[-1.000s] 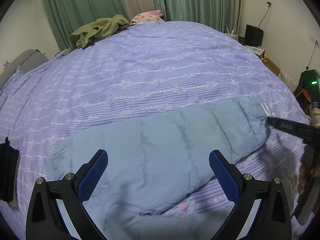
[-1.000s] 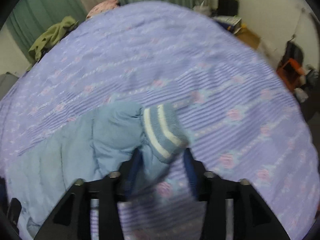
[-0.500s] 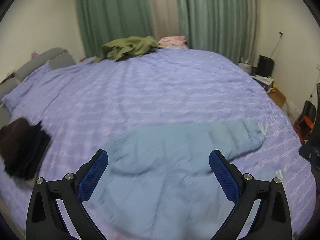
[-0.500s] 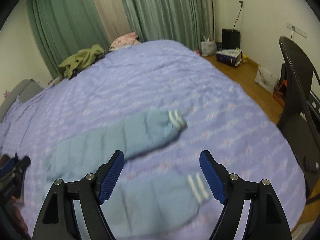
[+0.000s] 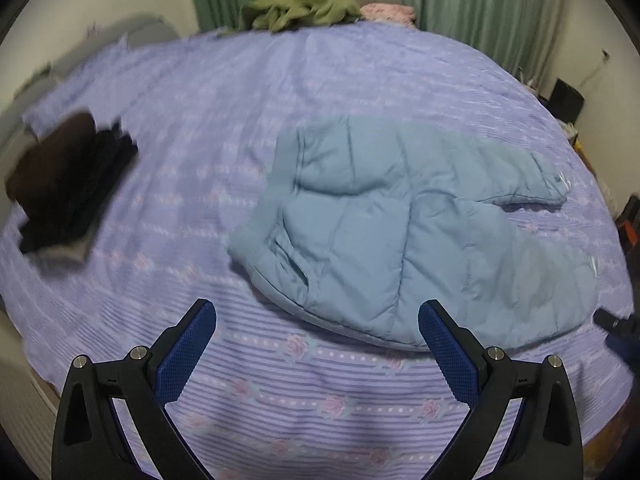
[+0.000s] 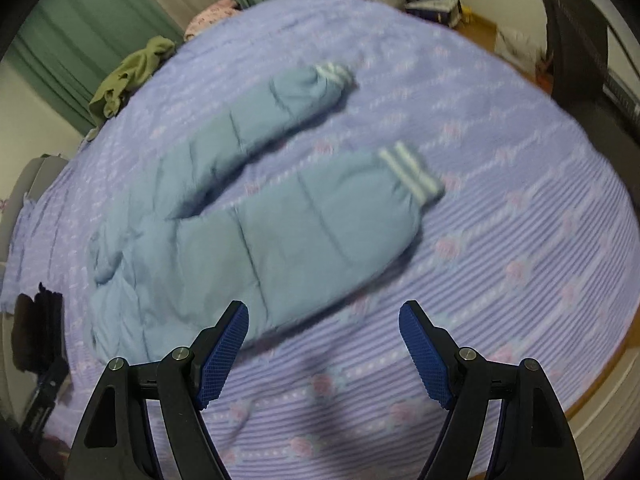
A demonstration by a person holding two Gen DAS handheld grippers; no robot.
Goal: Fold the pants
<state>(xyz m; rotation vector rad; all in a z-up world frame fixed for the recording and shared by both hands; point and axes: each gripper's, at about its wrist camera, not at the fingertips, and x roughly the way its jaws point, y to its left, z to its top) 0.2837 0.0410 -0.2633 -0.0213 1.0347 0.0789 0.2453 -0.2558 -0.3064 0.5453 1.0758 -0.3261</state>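
The light blue quilted pants [image 5: 400, 220] lie spread flat on the bed [image 5: 320, 80], which is covered in a purple striped, rose-patterned sheet, with the waistband toward the left side of the bed and the two legs running off toward the right. Seen from the right wrist, the legs are parted in a V, sheet showing between them, and each ends in a white-striped cuff: the far cuff [image 6: 332, 74] and the near cuff [image 6: 412, 174]. No fold is visible yet; the garment looks laid out and roughly smoothed, so by my reading the task is at its very start, with the lengthwise fold (one leg brought over the other) and the later crosswise folds all left to do. The left gripper [image 5: 318, 354] hangs above the sheet just short of the waist and hip edge, its jaws wide apart and holding nothing. The right gripper [image 6: 322, 354] hangs over the sheet near the lower edge of the near leg, jaws likewise wide apart and empty. A dark pile of folded clothes [image 5: 68, 184] sits well apart on the left side of the bed, and a green garment [image 5: 300, 10] lies bunched at the far edge by the curtains.
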